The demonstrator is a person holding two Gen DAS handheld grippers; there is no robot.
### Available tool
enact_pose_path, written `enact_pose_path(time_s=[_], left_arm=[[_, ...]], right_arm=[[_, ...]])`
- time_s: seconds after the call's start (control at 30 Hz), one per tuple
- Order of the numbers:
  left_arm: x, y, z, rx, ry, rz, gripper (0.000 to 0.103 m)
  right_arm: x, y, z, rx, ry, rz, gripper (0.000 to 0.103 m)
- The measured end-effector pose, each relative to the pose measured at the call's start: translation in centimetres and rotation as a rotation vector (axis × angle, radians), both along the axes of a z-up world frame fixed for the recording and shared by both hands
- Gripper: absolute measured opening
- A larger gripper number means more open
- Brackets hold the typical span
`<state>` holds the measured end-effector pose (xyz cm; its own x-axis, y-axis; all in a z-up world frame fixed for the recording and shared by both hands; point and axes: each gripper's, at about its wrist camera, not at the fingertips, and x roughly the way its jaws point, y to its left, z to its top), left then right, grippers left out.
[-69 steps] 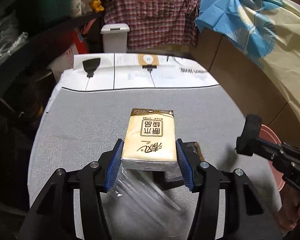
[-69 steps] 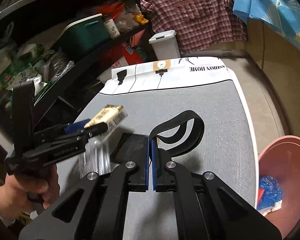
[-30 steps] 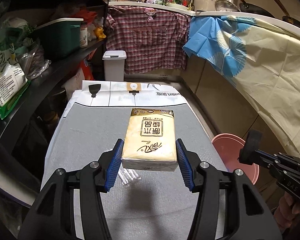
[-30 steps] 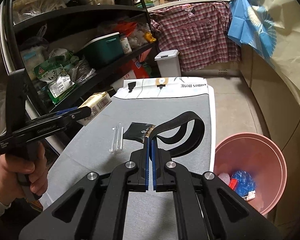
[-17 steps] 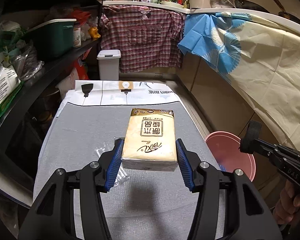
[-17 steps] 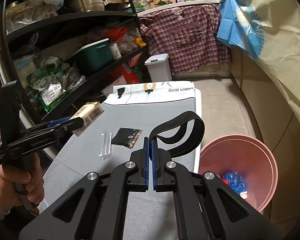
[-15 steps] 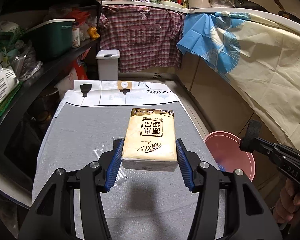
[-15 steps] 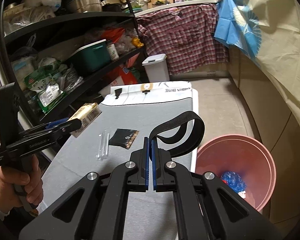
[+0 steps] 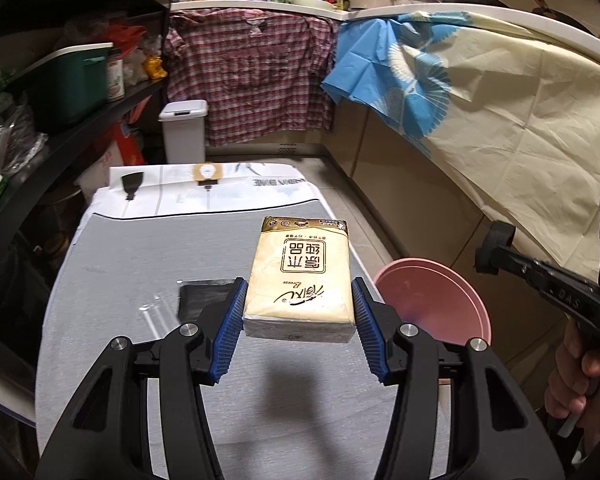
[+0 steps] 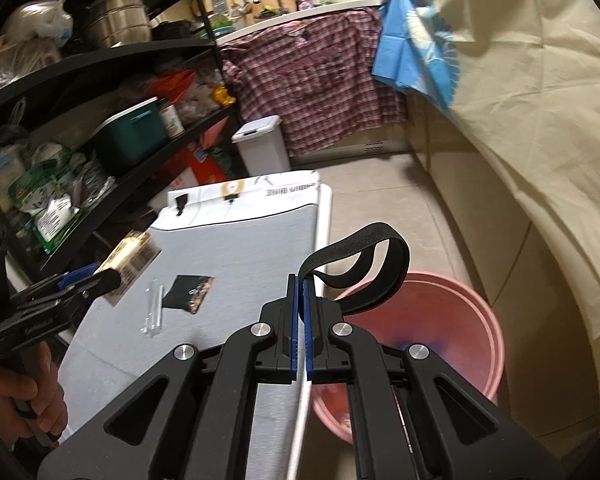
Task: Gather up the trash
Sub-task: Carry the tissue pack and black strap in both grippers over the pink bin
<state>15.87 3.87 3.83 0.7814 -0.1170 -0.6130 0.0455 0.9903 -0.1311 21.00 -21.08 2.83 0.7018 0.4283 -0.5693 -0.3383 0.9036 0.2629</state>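
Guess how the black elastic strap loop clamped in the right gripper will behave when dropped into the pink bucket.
Black elastic strap loop likely floppy and light: thin band, arching from shut right gripper. Probably won't roll or bounce. May catch on the pads rather than falling cleanly toward the pink bucket beneath.

Black shelving (image 10: pixel 112 60) lines one side, a plaid shirt (image 9: pixel 252 80) hangs beyond, above tiled floor (image 10: pixel 380 200).

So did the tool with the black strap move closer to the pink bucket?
Yes. In the right wrist view the right tool with the black strap has swung toward the pink bucket, which now sits just behind it instead of at the picture's edge.
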Motion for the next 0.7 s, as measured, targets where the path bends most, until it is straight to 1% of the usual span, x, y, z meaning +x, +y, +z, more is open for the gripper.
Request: enact_pose_path(time_s=[0.2,0.33,0.43,0.7], left_arm=[[0.8,-2.8,-0.4,-0.004,0.017,-0.069,0.052],[1.3,-4.9,-0.9,0.001,0.021,-0.11,0.052],[2.0,-6.5,-1.6,-0.007,0.034,-0.128,0.052],[4.4,-10.9,-2.7,-0.004,0.045,-0.174,0.052]], right_arm=[[0.7,-2.4,0.2,-0.009,-0.005,-0.05,0.003],[1.6,-4.1,-0.3,0.015,0.031,-0.079,0.003],[2.0,-4.9,-0.8,0.009,0.046,-0.097,0.003],[2.8,-6.7,-1.5,0.039,0.08,-0.131,0.003]])
